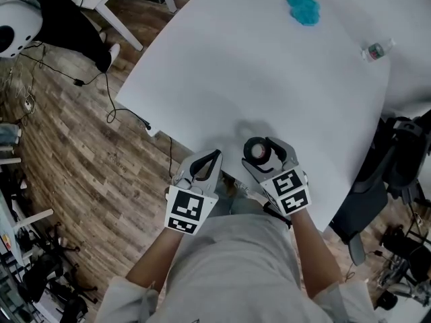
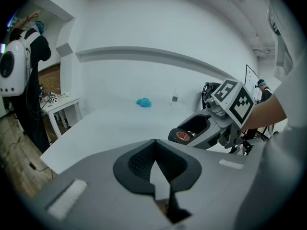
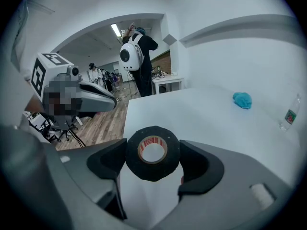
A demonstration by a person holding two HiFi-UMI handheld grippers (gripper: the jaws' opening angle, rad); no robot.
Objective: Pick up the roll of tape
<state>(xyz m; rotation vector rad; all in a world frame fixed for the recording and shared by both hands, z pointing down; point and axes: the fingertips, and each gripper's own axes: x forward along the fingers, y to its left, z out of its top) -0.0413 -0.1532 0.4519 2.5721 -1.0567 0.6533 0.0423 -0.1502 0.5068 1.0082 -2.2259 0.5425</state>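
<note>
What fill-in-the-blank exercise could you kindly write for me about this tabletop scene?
1. The roll of tape is clamped in the ____ hand-held gripper.
2. The jaws of the left hand-held gripper are ____, with nothing between them.
3. The crumpled cloth on the white table is ____.
4. The plastic bottle lies on its ____.
Missing words: right; closed; blue; side.

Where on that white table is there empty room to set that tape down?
Nearly all of the table is bare: the wide middle between the right tool holding the roll of tape and the blue lump. Only the far right, around the bottle, holds things.
</note>
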